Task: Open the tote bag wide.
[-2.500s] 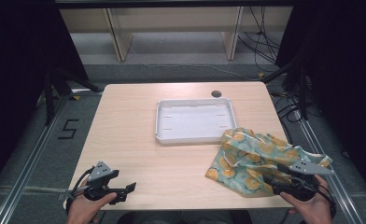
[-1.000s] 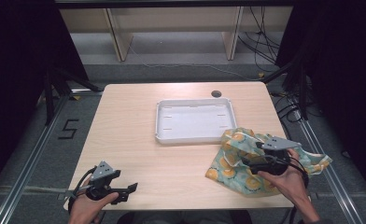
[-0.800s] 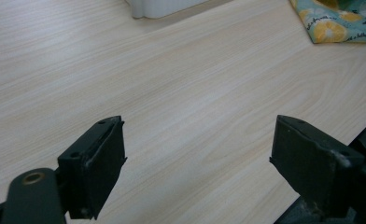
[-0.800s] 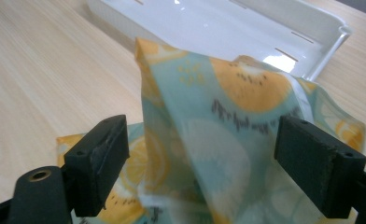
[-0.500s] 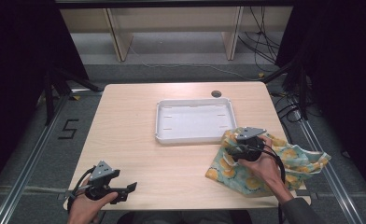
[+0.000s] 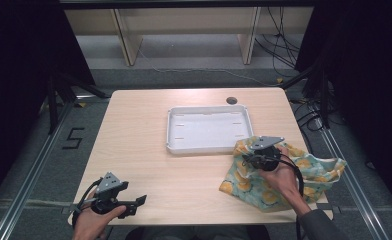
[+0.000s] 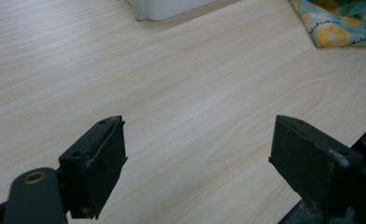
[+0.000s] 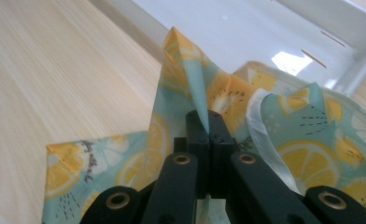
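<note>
My right claw [image 8: 204, 122] has just closed, pinching a raised fold of the lemon-print cloth [image 8: 284, 154] beside the white tray [image 6: 207, 129], likely to lift it in. My left claw [image 7: 197, 168] waits wide open over bare bench [image 7: 181, 84].

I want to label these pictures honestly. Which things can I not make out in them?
- Right gripper view: how much cloth sits between the shut jaws; they cover it.
- High view: the right gripper's tips, hidden by its plate and the hand.
- Left gripper view: tray cut off by the top edge.
- High view: the print on the cloth is too small.
</note>
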Demonstrator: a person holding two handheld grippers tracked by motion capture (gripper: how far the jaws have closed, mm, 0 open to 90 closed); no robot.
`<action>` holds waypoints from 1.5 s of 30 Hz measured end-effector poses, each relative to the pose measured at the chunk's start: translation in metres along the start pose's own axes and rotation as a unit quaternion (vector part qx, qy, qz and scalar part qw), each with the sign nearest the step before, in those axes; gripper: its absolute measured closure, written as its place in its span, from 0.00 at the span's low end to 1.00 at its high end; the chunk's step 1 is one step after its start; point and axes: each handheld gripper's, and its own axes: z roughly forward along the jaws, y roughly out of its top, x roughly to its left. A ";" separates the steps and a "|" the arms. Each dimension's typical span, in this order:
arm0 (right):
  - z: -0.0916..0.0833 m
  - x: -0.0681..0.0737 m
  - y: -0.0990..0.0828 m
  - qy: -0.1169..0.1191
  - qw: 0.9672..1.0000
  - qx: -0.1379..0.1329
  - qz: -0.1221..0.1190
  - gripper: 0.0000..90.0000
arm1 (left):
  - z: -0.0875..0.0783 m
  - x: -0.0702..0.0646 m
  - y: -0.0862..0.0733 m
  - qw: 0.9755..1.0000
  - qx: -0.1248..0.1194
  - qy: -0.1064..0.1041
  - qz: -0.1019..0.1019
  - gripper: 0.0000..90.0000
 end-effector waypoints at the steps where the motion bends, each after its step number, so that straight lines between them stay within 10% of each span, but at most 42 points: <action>1: 0.001 0.004 0.003 0.000 1.000 -0.005 -0.001 1.00 | 0.000 0.000 0.000 1.000 0.000 0.000 0.000 0.19; 29: 0.052 0.116 0.083 0.145 0.987 -0.039 -0.057 1.00 | 0.002 -0.002 0.000 1.000 -0.012 -0.004 -0.009 0.19; 33: 0.053 0.117 0.084 0.152 0.985 -0.040 -0.064 0.95 | 0.001 0.000 0.000 1.000 0.001 -0.006 0.004 0.19; 36: 0.040 0.111 0.081 0.155 0.986 -0.045 -0.035 0.66 | 0.003 -0.001 0.002 1.000 -0.004 -0.024 -0.004 0.19; 40: 0.020 0.099 0.074 0.158 0.986 -0.043 -0.029 0.54 | 0.011 -0.006 0.007 0.999 -0.013 -0.039 -0.012 0.20; 45: -0.015 0.063 0.040 0.110 0.993 -0.039 0.000 0.47 | 0.030 -0.020 0.017 0.997 -0.024 -0.070 -0.017 0.22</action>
